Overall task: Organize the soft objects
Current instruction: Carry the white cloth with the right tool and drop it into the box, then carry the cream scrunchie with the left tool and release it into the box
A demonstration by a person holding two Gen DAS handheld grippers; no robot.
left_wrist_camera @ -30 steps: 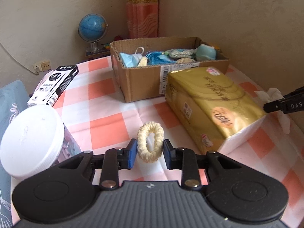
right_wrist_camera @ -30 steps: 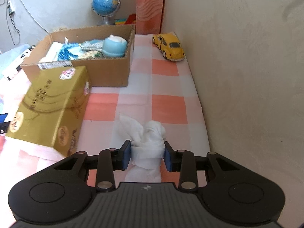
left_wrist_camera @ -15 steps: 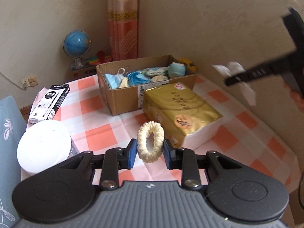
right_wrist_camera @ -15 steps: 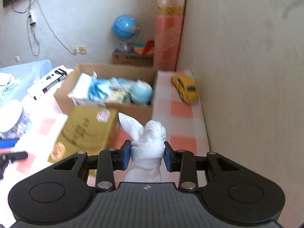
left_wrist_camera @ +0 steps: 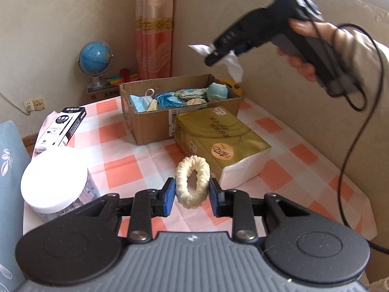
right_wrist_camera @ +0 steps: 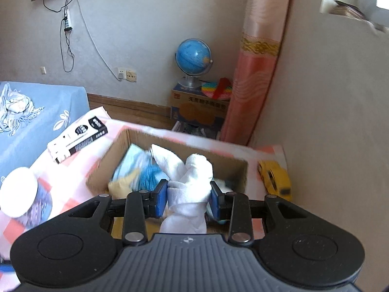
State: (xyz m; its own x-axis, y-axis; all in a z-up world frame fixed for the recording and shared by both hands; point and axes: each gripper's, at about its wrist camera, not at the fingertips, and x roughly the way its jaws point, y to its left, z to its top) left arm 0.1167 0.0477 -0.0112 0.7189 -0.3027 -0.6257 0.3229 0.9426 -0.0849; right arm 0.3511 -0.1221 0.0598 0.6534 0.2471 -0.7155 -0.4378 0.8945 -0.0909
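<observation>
My left gripper (left_wrist_camera: pixel 192 196) is shut on a cream scrunchie (left_wrist_camera: pixel 192 181) and holds it above the checked tablecloth (left_wrist_camera: pixel 124 170). My right gripper (right_wrist_camera: pixel 189 198) is shut on a white cloth (right_wrist_camera: pixel 192 185) and holds it high over the open cardboard box (right_wrist_camera: pixel 136 137). In the left wrist view the right gripper (left_wrist_camera: pixel 214 54) hangs in the air above the box (left_wrist_camera: pixel 150 121) with the cloth (left_wrist_camera: pixel 234 67) dangling. The box holds several soft things, among them a blue mask (left_wrist_camera: pixel 139 102) and a light blue pouch (left_wrist_camera: pixel 217 91).
A gold tissue pack (left_wrist_camera: pixel 218 136) lies in front of the box. A white-lidded jar (left_wrist_camera: pixel 54 181) and a black-and-white carton (left_wrist_camera: pixel 62 126) are at the left. A yellow toy car (right_wrist_camera: pixel 276 177) sits by the wall. A globe (left_wrist_camera: pixel 94 59) stands behind the table.
My right gripper has lifted the white cloth off the table and carried it up and over the box. My left gripper has risen with the scrunchie.
</observation>
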